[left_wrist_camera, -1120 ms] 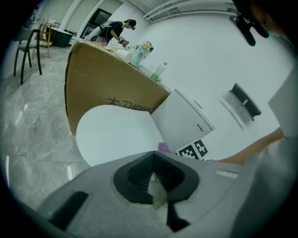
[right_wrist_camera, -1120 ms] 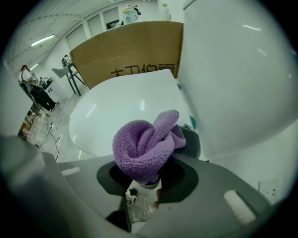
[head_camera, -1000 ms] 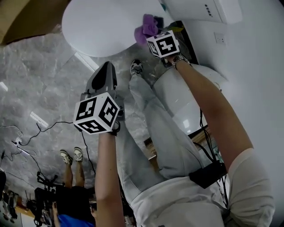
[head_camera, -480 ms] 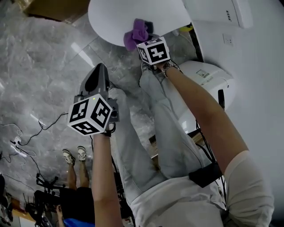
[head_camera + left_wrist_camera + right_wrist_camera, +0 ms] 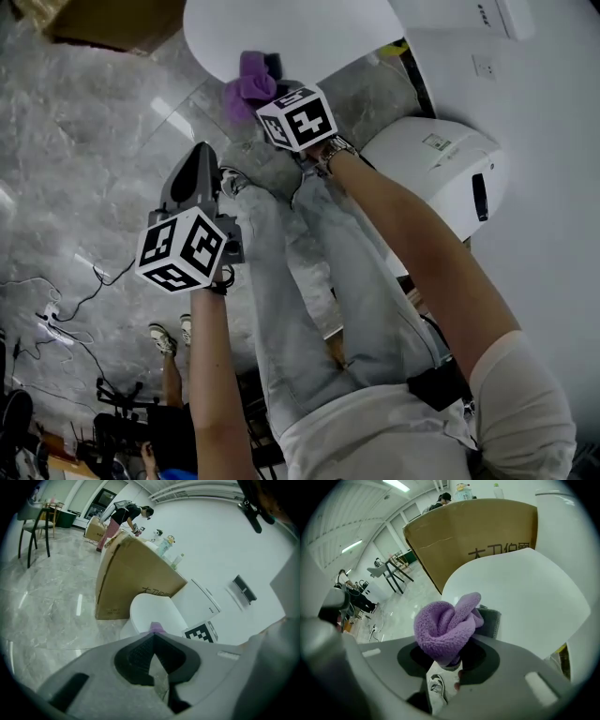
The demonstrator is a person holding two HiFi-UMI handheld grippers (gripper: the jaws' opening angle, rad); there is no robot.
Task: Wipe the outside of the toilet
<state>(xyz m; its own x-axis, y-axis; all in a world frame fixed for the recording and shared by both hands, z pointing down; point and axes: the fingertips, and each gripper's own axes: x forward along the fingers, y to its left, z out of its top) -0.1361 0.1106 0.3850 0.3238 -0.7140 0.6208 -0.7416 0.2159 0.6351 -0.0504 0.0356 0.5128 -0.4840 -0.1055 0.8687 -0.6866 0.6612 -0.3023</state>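
White toilet (image 5: 300, 33) at the far end of the floor, lid (image 5: 520, 597) down: smooth, glossy, oval, unmarked. Boxy white tank (image 5: 469, 14) behind it to the right, against the wall. Purple fleecy cloth (image 5: 445, 627), bunched into a folded knot, clamped in the right claw (image 5: 450, 660) and bulging out above it. Held at the lid's near rim, left of the rim's middle in the head view (image 5: 246, 82); contact with the lid unclear.

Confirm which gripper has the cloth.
The right gripper: its jaws are shut on the purple cloth. The left gripper has its jaws closed together with nothing between them.
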